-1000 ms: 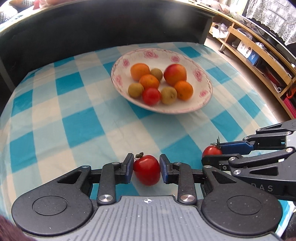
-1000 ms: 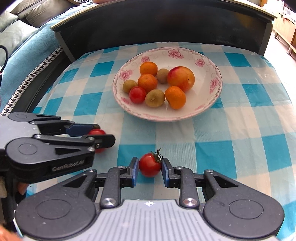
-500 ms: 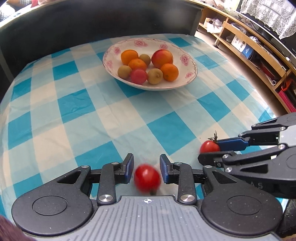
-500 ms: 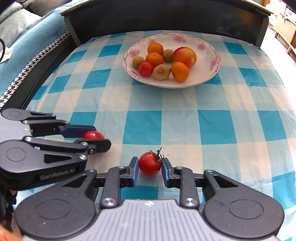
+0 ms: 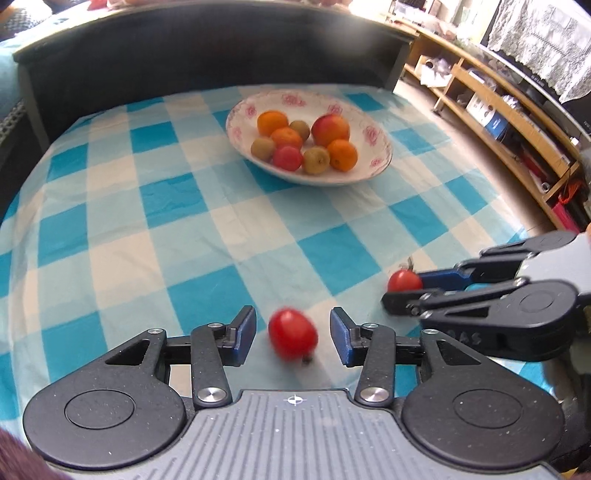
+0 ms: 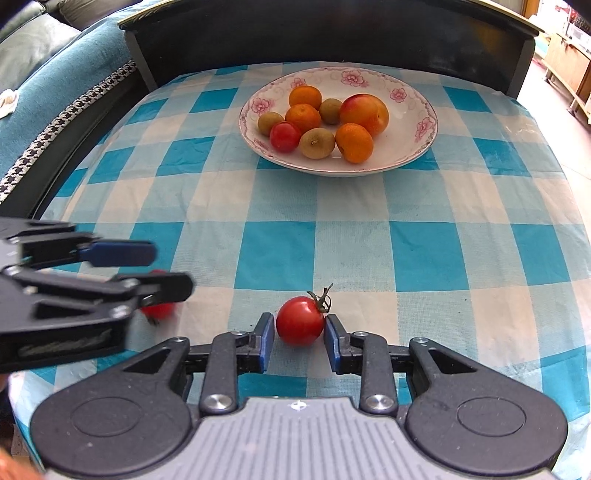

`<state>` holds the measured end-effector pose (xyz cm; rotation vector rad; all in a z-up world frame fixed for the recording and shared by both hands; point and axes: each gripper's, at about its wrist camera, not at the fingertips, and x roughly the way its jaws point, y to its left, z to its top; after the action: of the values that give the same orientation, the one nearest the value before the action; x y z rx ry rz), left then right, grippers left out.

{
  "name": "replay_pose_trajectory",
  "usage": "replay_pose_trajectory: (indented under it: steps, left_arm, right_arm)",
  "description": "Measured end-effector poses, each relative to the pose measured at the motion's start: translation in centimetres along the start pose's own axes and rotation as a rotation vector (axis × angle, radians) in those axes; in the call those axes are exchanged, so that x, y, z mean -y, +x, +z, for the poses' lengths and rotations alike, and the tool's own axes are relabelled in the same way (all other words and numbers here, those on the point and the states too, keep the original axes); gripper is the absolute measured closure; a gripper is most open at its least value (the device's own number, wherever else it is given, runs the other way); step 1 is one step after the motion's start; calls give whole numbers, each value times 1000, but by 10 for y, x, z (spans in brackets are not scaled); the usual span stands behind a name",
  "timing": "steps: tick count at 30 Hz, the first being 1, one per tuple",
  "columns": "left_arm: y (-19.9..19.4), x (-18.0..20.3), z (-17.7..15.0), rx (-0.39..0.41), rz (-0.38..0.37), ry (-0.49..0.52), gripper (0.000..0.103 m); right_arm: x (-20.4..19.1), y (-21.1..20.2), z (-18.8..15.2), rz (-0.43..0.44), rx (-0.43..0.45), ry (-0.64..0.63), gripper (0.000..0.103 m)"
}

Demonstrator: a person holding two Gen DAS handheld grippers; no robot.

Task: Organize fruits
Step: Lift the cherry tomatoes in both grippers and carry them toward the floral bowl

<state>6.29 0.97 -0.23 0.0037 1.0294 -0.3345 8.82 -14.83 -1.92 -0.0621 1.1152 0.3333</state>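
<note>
A white flowered plate (image 6: 410,110) at the far side of the checked cloth holds oranges, kiwis, a peach and a small tomato (image 6: 284,136). My left gripper (image 5: 293,317) is near the front edge. Its jaws are opening, and a blurred red tomato (image 5: 293,336) sits loose between them with a gap on each side. To its right, my right gripper (image 6: 299,322) has a stemmed tomato (image 6: 300,326) between its blue pads. These jaws are just starting to open, and the pads still lie against the fruit. The plate (image 5: 369,147) is also in the left wrist view.
A dark raised board (image 6: 332,33) runs behind the table. A teal sofa (image 6: 55,92) stands to the left and wooden shelves (image 5: 498,122) along the right. Checked cloth (image 6: 369,229) lies bare between the grippers and the plate.
Both grippers have drawn back from the plate toward the near edge. The left jaws have spread off their tomato, which now shows blurred between them. The right tomato stays between its pads.
</note>
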Motion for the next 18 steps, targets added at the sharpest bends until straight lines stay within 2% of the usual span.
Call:
replay_pose_trajectory:
  steps: [8,11,15,18]
  left_arm:
    - [12,3,-2,-14,5,-50,53]
    - [14,7,-5,-17,20,-33,55]
    - [14,5,-5,-8,33,-44,64]
    - [13,8,-7,-11,44,-16,64]
  right_arm:
    - [-3,-5,-7,-29,-2,-21,70]
    - [0,-7,-10,-29,1,-10,71]
    - [5,-12,-10,-29,14,12,71]
    - [5,-12,-10,-29,14,13,71]
